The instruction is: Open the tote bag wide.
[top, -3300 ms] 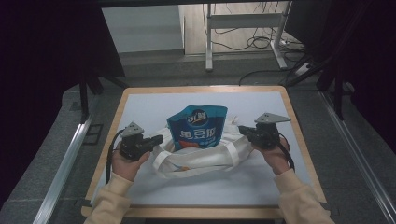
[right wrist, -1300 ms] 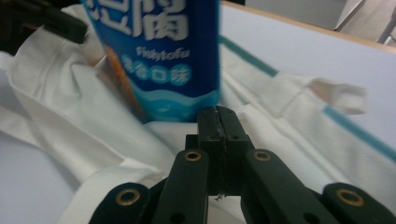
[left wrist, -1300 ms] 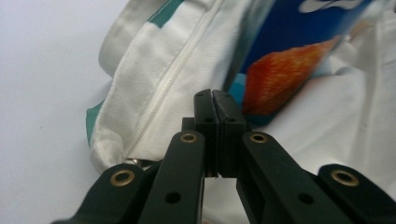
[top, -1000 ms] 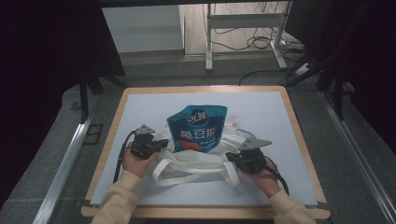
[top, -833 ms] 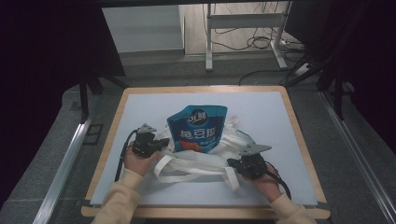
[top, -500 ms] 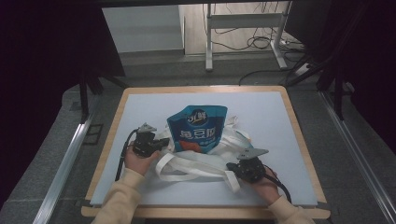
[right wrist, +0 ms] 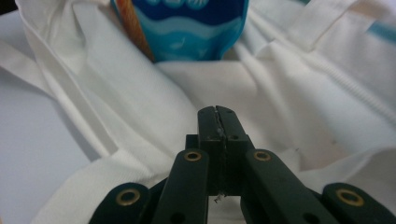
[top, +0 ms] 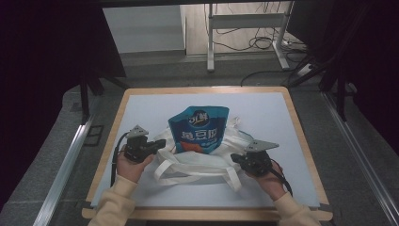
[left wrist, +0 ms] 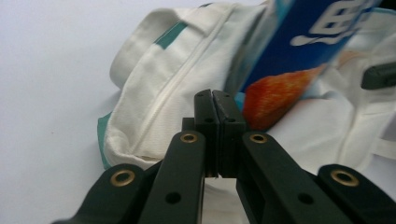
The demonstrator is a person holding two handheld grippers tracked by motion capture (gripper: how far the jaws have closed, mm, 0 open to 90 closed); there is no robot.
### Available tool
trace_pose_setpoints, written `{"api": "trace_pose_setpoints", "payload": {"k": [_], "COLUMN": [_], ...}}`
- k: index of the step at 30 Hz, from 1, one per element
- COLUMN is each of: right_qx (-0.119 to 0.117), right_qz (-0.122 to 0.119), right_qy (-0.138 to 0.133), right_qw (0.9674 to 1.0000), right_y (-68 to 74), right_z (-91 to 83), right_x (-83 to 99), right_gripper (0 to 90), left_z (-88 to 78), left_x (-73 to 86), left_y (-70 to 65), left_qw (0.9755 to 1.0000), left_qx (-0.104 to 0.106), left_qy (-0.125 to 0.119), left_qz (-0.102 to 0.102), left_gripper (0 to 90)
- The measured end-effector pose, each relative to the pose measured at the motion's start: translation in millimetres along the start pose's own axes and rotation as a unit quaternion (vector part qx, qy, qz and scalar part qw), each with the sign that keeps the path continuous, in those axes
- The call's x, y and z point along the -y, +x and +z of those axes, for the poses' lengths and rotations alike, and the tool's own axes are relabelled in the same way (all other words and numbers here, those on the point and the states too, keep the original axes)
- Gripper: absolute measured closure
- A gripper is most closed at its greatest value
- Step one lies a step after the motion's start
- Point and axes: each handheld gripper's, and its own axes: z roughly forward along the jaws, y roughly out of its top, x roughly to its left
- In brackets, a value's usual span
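Observation:
A blue snack bag (top: 200, 128) stands tilted with its lower end inside the mouth of a white tote bag (top: 202, 162), which lies flat mid-table. My left gripper (top: 162, 144) is at the tote's left rim, jaws shut on the cloth. In the left gripper view its tips (left wrist: 213, 100) meet right beside the snack bag (left wrist: 299, 42), over the tote's zipped edge (left wrist: 159, 93). My right gripper (top: 235, 160) is at the tote's near right side, also shut. In the right gripper view its tips (right wrist: 217, 116) pinch the white cloth (right wrist: 140, 107) below the snack bag (right wrist: 187, 28).
The tote's handles (top: 188, 175) loop toward the near edge of the table. The table (top: 141, 106) has a pale top and a wooden frame. Beyond it are a metal stand (top: 244, 33) and floor cables. A metal rail (top: 66, 165) runs along the left.
My right gripper has moved from the tote's right side toward the near edge and slightly left. The left gripper has stayed at the left rim. The snack bag has not moved.

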Motion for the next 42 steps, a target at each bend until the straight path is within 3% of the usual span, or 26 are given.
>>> {"api": "trace_pose_setpoints", "payload": {"k": [6,12,21,27,32,42], "right_qx": [0.006,0.009,0.015,0.027,0.044,0.057], "right_qz": [0.001,0.007,0.014,0.024,0.026,0.032], "right_qy": [-0.021,-0.026,-0.006,0.018,0.048,0.060], "right_qw": [0.9998,0.9996,0.9998,0.9992,0.9975,0.9960], "right_y": [-6.2,-14.9,-26.3,-38.3,-46.4,-55.7], "right_z": [-5.0,-3.7,11.8,27.7,39.9,49.7], "right_x": [-17.2,-33.6,-45.7,-52.4,-48.7,-45.9], "right_gripper": [89.0,89.0,89.0,89.0,89.0,89.0], "left_z": [-10.4,0.3,17.3,30.3,31.6,37.4], "left_x": [-6.1,-4.6,3.3,20.0,26.5,33.7], "left_y": [-19.8,-33.1,-36.9,-43.5,-44.0,-46.9], "left_qw": [0.9996,0.9989,0.9979,0.9949,0.9940,0.9913], "left_qx": [0.014,0.023,0.030,0.042,0.049,0.052], "left_qy": [-0.012,0.004,0.039,0.077,0.086,0.106], "left_qz": [0.023,0.041,0.042,0.050,0.047,0.058], "left_gripper": [89.3,89.3,89.4,89.4,89.4,89.5]}}
